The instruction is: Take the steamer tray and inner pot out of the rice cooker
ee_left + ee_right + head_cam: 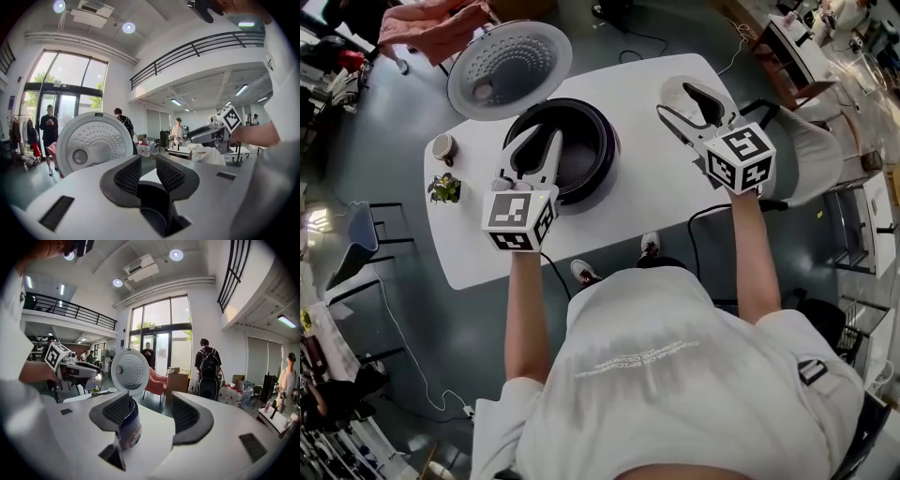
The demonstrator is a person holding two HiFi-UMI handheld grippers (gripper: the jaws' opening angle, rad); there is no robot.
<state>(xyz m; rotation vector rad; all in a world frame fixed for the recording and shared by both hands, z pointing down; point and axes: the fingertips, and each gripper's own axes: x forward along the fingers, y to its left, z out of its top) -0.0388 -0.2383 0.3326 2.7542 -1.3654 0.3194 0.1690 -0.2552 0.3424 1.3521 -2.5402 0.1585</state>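
Note:
The dark rice cooker stands on the white table, its perforated white lid flipped open at the back. Its inside looks dark grey; I cannot tell the inner pot from the body, and no steamer tray shows. My left gripper hangs over the cooker's left rim, jaws apart with nothing between them. My right gripper hovers over the table to the cooker's right, open and empty. In the right gripper view the cooker body peeks from behind one jaw, under the lid.
A small cup and a little potted plant sit at the table's left end. A black cable runs off the front edge. Chairs stand around the table. People stand by the glass doors.

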